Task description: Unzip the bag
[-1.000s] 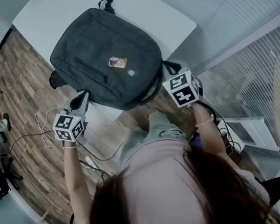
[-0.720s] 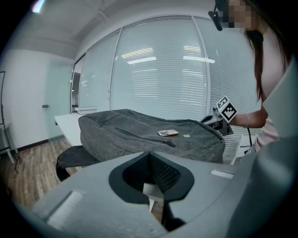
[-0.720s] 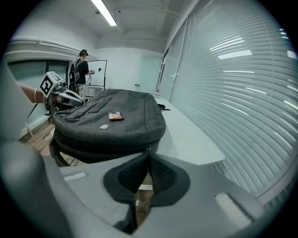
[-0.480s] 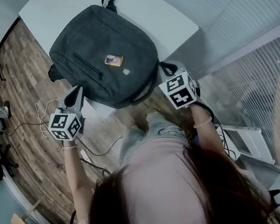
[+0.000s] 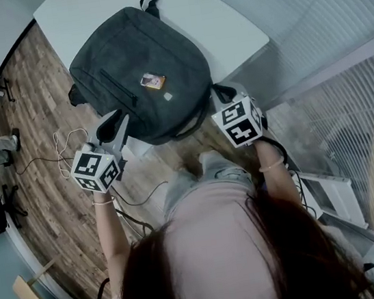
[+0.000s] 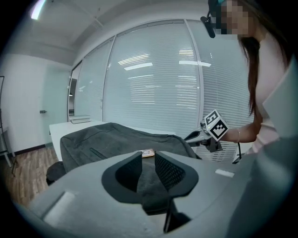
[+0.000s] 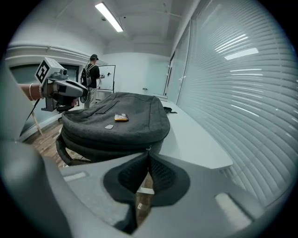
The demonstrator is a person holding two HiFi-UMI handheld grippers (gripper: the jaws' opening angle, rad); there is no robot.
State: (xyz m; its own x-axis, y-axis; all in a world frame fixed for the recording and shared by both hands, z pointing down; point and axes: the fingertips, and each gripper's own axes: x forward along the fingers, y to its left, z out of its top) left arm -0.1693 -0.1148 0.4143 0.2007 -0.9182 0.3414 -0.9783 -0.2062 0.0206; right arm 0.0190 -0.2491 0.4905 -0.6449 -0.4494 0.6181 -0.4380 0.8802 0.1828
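Head view: dark bag [image 5: 142, 75] flat on white bench [image 5: 233, 32], overhanging near edge. Left claw [image 5: 118, 119] just off bag's near-left side; right claw [image 5: 223, 94] at bag's near-right corner.
Left gripper view: jaws just been opening, now apart, nothing between.
Right gripper view: tips closed on zipper pull [image 7: 148, 149].

Bag on table, a gripper at each near corner.
Bag [image 5: 140, 83] lies flat on the table [image 5: 225, 29], front edge overhanging toward the person, small card [image 5: 152, 81] on top. Left gripper [image 5: 118, 120] near its front left edge, right gripper [image 5: 223, 94] at its front right corner. Cables [image 5: 63, 149] on the floor [image 5: 35, 97], left of the table.
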